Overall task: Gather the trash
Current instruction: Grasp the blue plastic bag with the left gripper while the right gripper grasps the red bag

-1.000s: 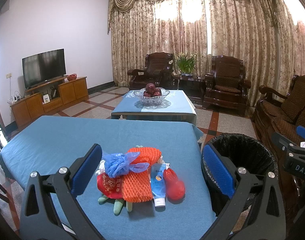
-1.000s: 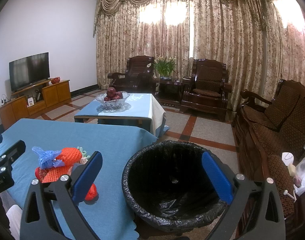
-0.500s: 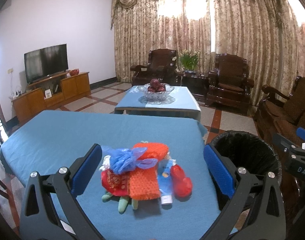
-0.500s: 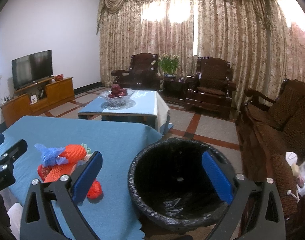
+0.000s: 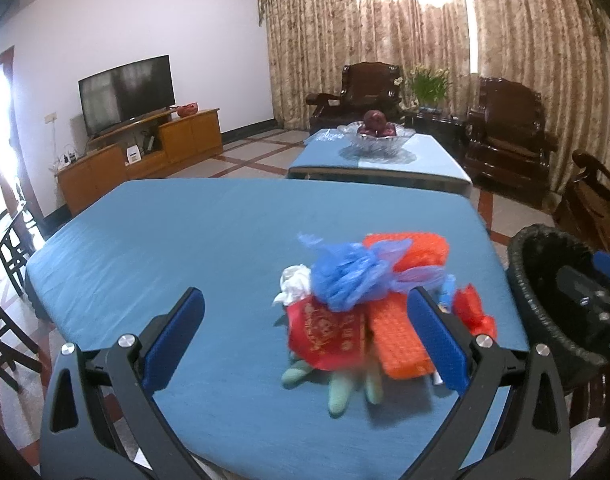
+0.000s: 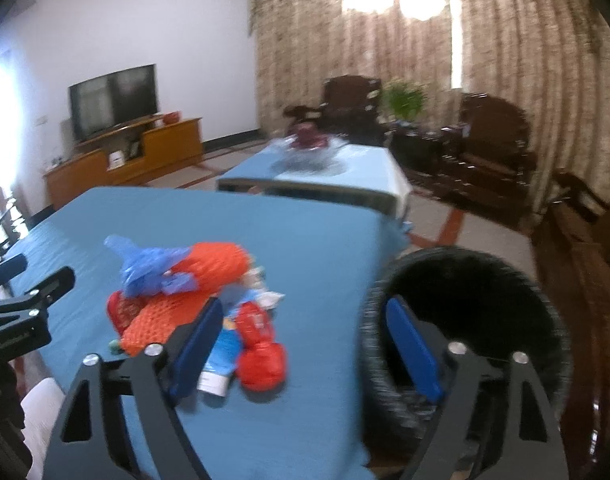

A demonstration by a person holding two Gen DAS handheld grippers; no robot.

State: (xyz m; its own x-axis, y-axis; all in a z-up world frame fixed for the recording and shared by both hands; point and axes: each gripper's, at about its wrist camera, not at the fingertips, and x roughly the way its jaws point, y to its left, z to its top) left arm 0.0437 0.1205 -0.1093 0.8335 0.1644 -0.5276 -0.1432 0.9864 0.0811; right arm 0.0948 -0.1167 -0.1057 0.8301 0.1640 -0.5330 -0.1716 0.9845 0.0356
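Crinkled blue plastic bag [image 5: 347, 276], orange foam netting [image 5: 401, 340]

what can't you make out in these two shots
- Tube, right wrist view: print blurred, part hidden behind the right tool's finger.
- Bin, left wrist view: inside blocked by the right tool.
- Red packet, left wrist view: gold print too blurred to read.
- Green item under the pile: mostly covered, unidentifiable.

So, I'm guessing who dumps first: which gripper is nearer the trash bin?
Right. The right gripper has one of its fingers over the trash bin; the left gripper frames the trash pile, further from the bin.
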